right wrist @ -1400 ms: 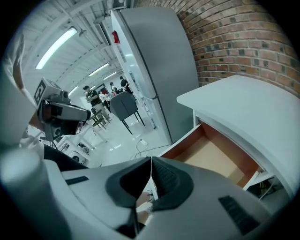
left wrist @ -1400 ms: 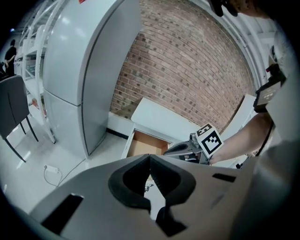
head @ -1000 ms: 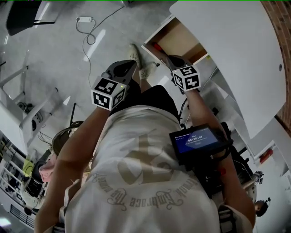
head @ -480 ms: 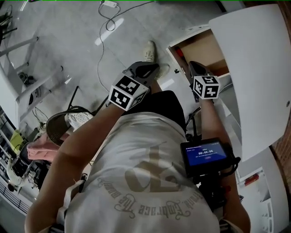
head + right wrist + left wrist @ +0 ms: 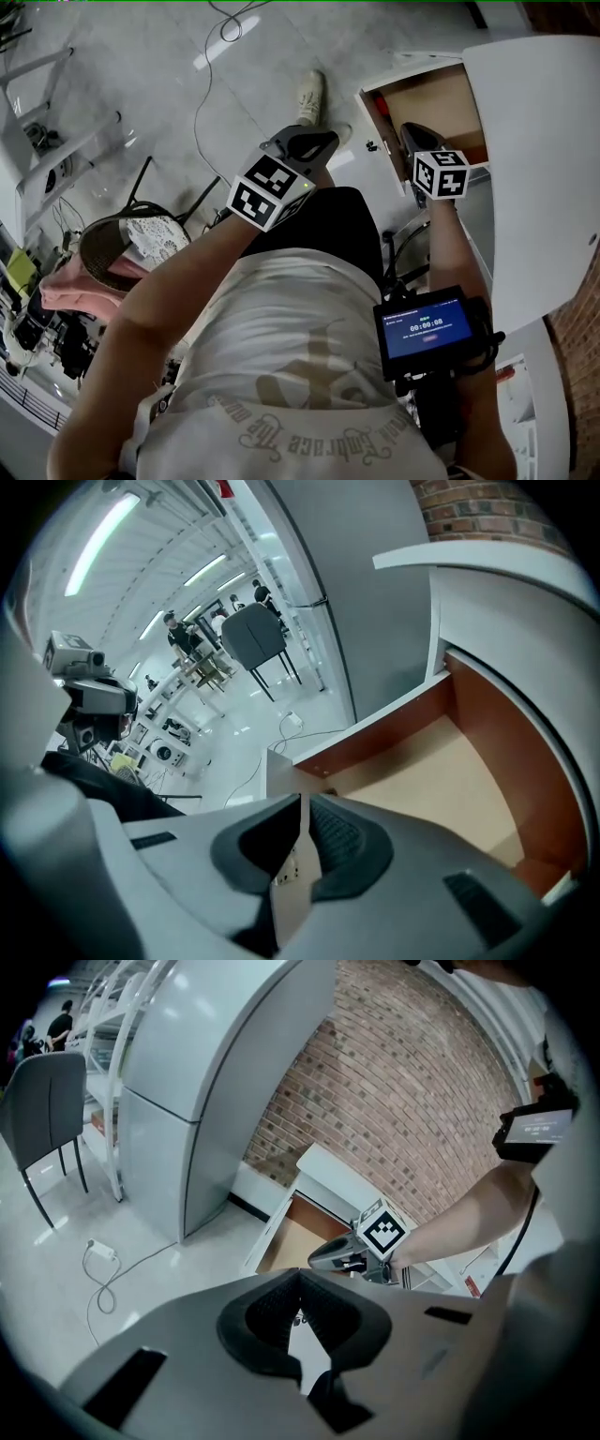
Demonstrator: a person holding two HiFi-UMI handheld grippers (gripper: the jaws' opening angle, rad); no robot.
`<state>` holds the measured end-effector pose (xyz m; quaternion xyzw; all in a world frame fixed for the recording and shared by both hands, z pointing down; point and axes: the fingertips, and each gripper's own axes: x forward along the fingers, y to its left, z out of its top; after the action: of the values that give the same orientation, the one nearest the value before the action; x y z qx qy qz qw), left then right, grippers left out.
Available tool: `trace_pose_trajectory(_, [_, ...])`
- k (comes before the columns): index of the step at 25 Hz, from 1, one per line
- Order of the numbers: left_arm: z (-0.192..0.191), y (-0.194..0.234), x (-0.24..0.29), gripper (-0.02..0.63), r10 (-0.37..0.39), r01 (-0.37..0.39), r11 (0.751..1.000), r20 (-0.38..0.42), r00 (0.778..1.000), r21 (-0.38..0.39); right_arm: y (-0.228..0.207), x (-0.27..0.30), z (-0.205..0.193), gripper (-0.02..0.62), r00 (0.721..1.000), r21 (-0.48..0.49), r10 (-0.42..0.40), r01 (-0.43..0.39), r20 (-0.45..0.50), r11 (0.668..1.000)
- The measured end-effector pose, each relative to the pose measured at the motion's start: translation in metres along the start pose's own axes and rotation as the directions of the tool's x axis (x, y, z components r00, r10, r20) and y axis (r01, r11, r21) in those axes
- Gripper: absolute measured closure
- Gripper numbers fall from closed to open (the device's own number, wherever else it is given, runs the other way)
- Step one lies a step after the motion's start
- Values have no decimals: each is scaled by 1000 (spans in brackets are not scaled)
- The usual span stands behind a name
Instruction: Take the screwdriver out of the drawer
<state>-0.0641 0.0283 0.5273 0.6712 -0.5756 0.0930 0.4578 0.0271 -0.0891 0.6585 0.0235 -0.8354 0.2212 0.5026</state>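
Red screwdriver (image 5: 380, 105) lies in the drawer (image 5: 442, 94), at ten o'clock just beside the right gripper (image 5: 409, 133). Its jaws are closed on nothing, as are those of the left gripper (image 5: 319, 141).

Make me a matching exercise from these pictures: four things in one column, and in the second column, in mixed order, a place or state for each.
Column one:
1. drawer
2. left gripper
3. right gripper
4. screen

Column two:
a. lit blue, worn on the right arm
b. pulled open, wooden inside
c. shut, held above the floor
d. shut, aimed into the drawer

Pairs: 1-b, 2-c, 3-d, 4-a
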Motion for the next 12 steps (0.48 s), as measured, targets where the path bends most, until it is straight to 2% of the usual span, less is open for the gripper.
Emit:
trace_pose_trajectory(4, [-17, 20, 18, 586, 11, -11, 999, -1, 1000, -38, -14, 37, -10, 569, 999, -17, 23, -24, -46, 1000])
trace_pose_trajectory(12, [-31, 27, 28, 586, 32, -30, 996, 25, 999, -89, -29, 65, -26, 569, 996, -46, 10, -14, -86, 999])
